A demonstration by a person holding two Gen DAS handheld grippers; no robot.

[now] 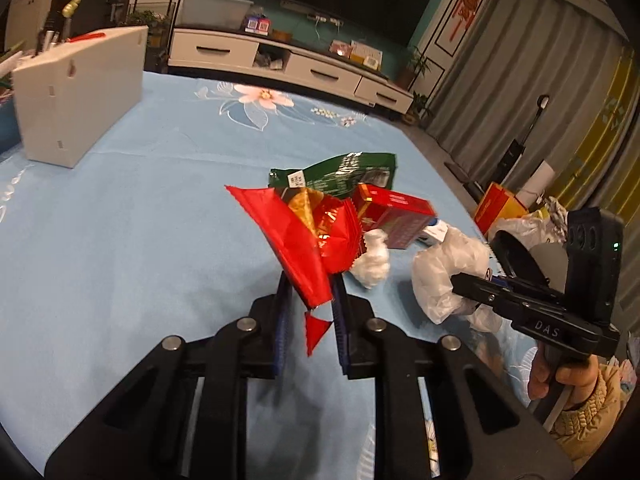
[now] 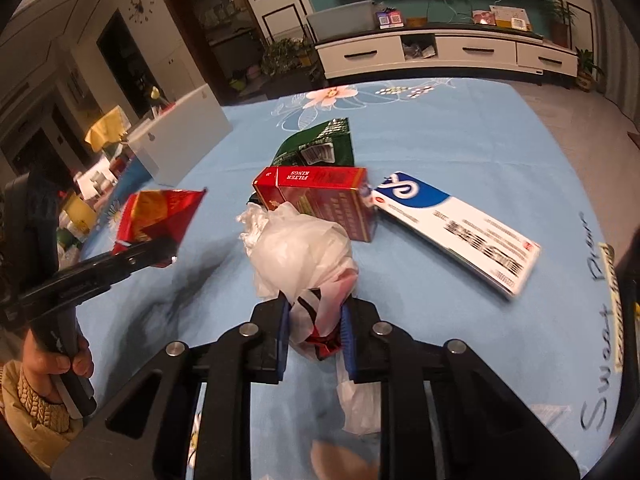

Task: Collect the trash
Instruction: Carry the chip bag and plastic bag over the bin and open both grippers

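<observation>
left wrist view: your left gripper (image 1: 310, 300) has its jaws clamped on the tail of a red snack wrapper (image 1: 298, 236), which stands up at centre frame over the blue floral cloth (image 1: 120, 220). behind it lie a green packet (image 1: 340, 172) and a red carton (image 1: 394, 212), with a small white wad (image 1: 372, 258) just right of the wrapper. at the right edge your right gripper (image 1: 460, 284) bites into a white plastic bag (image 1: 448, 276). a white box (image 1: 78, 92) stands at upper left, well apart from the litter — whether it is the bin, you cannot tell from here.

right wrist view: the right jaws are closed on the neck of the white plastic bag (image 2: 304, 256) at lower centre, something red and black bunched inside. the red carton (image 2: 320, 196) touches the bag's far side; a blue-and-white box (image 2: 456, 232) lies to the right, the green packet (image 2: 316, 144) beyond. at left, your left gripper (image 2: 160, 248) holds the red wrapper (image 2: 160, 212).

the step in hand looks like the pick-up — both pieces gripped, neither yet dropped anywhere. next you need a steady carry to the container without loosening either grip, then a return for the boxes.
</observation>
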